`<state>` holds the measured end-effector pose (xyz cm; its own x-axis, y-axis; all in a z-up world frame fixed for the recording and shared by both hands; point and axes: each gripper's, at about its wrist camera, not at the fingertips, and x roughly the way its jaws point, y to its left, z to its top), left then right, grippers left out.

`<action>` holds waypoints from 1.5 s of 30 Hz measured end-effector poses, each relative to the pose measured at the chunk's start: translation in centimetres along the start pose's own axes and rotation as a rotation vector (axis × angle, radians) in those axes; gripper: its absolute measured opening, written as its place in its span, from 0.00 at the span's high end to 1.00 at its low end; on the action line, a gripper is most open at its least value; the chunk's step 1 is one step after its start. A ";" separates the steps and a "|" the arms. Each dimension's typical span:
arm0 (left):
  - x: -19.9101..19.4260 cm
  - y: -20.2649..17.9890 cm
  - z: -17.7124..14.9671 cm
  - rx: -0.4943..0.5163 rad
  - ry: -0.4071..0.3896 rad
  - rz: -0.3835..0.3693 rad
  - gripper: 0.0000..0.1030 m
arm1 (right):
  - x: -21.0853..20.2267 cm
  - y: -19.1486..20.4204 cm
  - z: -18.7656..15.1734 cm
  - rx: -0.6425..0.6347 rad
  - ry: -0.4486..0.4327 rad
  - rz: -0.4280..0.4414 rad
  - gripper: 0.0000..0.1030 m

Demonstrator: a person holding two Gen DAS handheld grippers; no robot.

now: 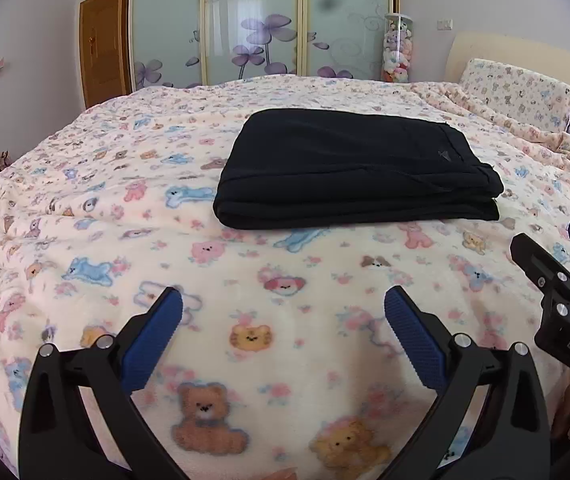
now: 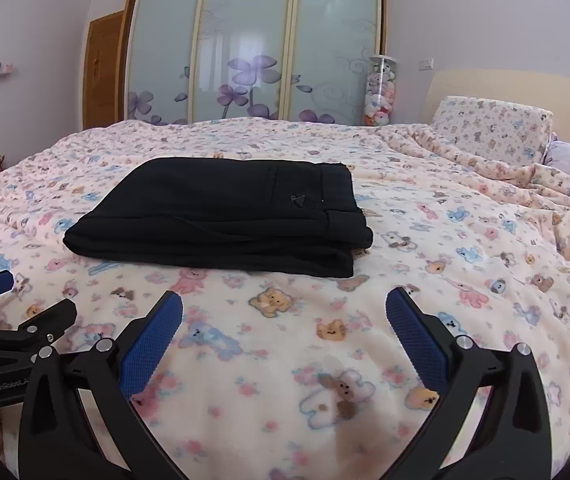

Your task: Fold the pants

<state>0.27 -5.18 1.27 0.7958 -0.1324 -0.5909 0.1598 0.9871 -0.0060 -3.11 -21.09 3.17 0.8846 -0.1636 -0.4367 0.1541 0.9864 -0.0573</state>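
Left wrist view: the left gripper (image 1: 283,304) hangs over the bed with its jaws spread wide and nothing between the blue textured pads (image 1: 153,344). Under it lies the cream fleece blanket printed with pastel bears and puppies (image 1: 85,208), which covers the whole bed. The black folded pants (image 1: 357,172) lie on that blanket at about 1 o'clock from the gripper, well apart from it, stacked in flat layers with the folded edge toward the camera and a small triangular badge near their right end. At 3 o'clock the right gripper (image 1: 557,256) pokes in from the frame edge, black with a blue pad, near the blanket and apart from the pants. At 12 o'clock beyond the bed stands the frosted sliding wardrobe with purple flowers (image 1: 257,28); just right of it a clear tall tube of plush toys (image 1: 397,48), and at 2 o'clock a pillow in the same bear print (image 1: 521,92).

Right wrist view: the right gripper (image 2: 285,304) is also spread wide and empty above the blanket (image 2: 465,240). The pants (image 2: 225,216) sit at about 11 o'clock from it, not touching either gripper. The left gripper (image 2: 25,300) shows at 9 o'clock, its jaws apart, near the blanket. The wardrobe (image 2: 253,40), the toy tube (image 2: 381,92) and the pillow (image 2: 489,124) stand behind.
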 end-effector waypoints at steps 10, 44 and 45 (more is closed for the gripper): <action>-0.8 -1.1 -0.2 0.020 -0.027 0.008 0.02 | 0.6 -1.2 -0.3 0.071 0.026 -0.009 0.01; -0.3 -1.9 -0.6 0.041 -0.007 0.015 0.02 | 0.6 -1.1 -0.4 0.064 0.014 -0.014 0.01; -0.3 -1.9 -0.6 0.040 -0.007 0.015 0.02 | 0.6 -1.1 -0.4 0.064 0.014 -0.014 0.01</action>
<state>-0.61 -6.93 1.02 0.8021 -0.1188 -0.5852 0.1715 0.9846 0.0352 -2.89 -22.23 2.61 0.8758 -0.1763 -0.4493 0.1943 0.9809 -0.0061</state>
